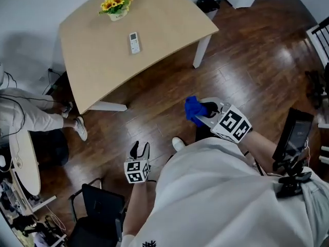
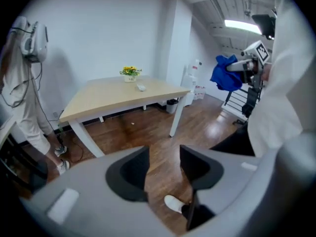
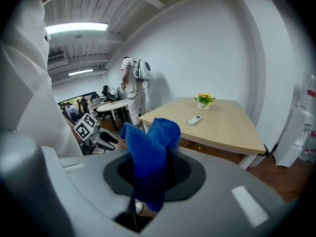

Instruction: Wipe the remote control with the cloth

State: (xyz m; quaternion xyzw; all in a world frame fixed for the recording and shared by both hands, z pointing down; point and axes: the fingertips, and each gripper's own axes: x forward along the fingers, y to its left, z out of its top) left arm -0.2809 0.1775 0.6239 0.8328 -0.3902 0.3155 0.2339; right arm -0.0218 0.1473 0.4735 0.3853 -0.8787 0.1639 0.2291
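The wiping has not begun, as far as these views show. The remote control (image 1: 134, 42) lies flat and alone near the middle of the worktop (image 1: 97, 71), a little nearer the person than the flower pot (image 1: 116, 6) by the worktop's far edge, and nothing touches it. Both tongs are well short of the worktop, out over the wooden floor (image 1: 154, 112) on its near side, so the whole approach is yet to be made. What looks ready is the cloth (image 3: 148, 152). The right tongs (image 3: 150, 174) are clamped on it, with the blue fabric bunched between the pads, a fold standing up above them and a tail hanging below. The cloth touches nothing else. The left tongs (image 2: 164, 169) stand partly apart with only bare floor showing through the gap, and they hold and touch nothing. My judgement is that one part is done, the cloth taken up, and that everything to do with the remote is left: carry the cloth across to the worktop, lower it onto the remote and rub along its face. The empty left tongs may be needed to pin the remote against the worktop, since a light, loose handset would probably slide under the cloth. Whether that is intended the views do not tell.
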